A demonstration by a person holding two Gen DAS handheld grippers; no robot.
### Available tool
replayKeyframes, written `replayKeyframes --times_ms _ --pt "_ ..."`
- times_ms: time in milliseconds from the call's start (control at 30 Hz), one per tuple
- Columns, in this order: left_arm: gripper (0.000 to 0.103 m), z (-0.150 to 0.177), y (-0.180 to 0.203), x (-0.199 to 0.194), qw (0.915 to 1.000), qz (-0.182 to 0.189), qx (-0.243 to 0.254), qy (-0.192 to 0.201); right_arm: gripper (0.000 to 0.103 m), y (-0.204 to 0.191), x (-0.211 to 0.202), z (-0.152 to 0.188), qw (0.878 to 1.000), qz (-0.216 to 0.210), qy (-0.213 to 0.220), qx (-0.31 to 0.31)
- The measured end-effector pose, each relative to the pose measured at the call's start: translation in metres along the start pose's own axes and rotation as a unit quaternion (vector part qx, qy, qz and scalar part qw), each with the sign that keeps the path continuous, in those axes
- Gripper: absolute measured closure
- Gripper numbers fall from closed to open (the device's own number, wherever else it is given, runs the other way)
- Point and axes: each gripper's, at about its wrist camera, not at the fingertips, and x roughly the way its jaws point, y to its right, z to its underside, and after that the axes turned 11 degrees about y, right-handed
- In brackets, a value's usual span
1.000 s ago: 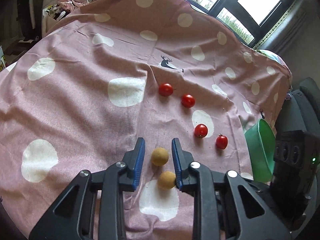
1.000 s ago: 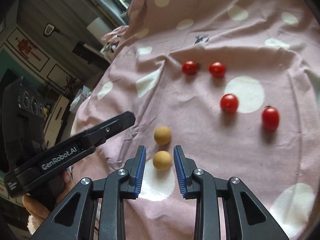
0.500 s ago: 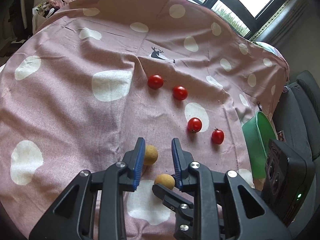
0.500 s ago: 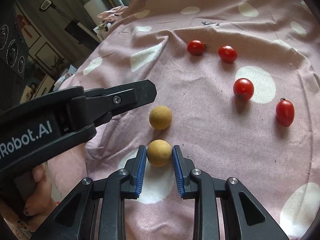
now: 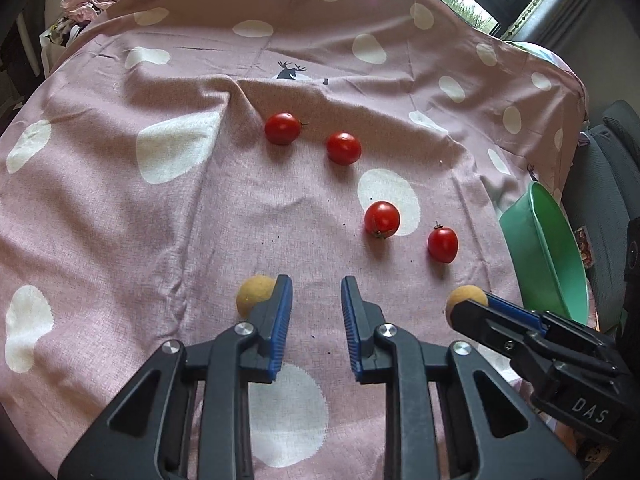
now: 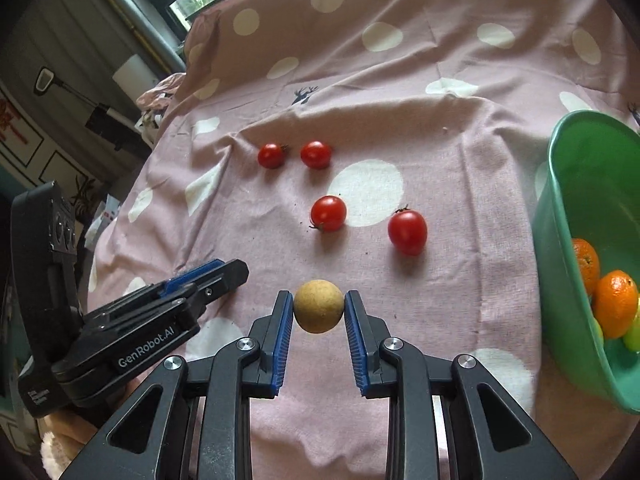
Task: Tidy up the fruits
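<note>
The pink spotted cloth (image 5: 120, 208) lies rumpled over the worktop, with folds and soft hollows; a round fruit set down or dropped on it could roll along a crease, perhaps off the right edge.

The green basin (image 6: 576, 208) hangs tilted at that right edge, holding oranges (image 6: 616, 300) low in its well. Tilted as it is, a fruit released too high or too near the rim may bounce out or glance off the lip, and a knock from an arm could tip it further.

The right tongs (image 6: 319, 312) are closed on one tan round fruit (image 6: 319, 311), the blue pads pinching it only at its two sides near the tips. That grip looks slim: a quick swing toward the basin could let the ball slip forward and out.

The left tongs (image 5: 316, 308) stand partly open with nothing between them; the second tan fruit (image 5: 252, 294) sits on the cloth just outside the left finger, touching or nearly so. Closing now would miss it, and a nudge would push it away.

Four cherry tomatoes (image 5: 382, 219) lie mid-cloth, soft enough to bruise under a hard squeeze.
</note>
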Motion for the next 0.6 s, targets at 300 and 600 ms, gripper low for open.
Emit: replayKeyframes --times_ms 300,600 --pt "0.091 0.006 -0.005 0.012 0.9998 -0.005 -0.011 -0.016 0.075 -0.004 -0.002 -0.002 1.000 -0.002 0.007 -0.003" --pt "0.098 0.009 0.005 0.005 1.0000 -0.004 0.003 -0.005 0.075 0.007 -0.011 -0.008 1.000 -0.003 0.015 0.012"
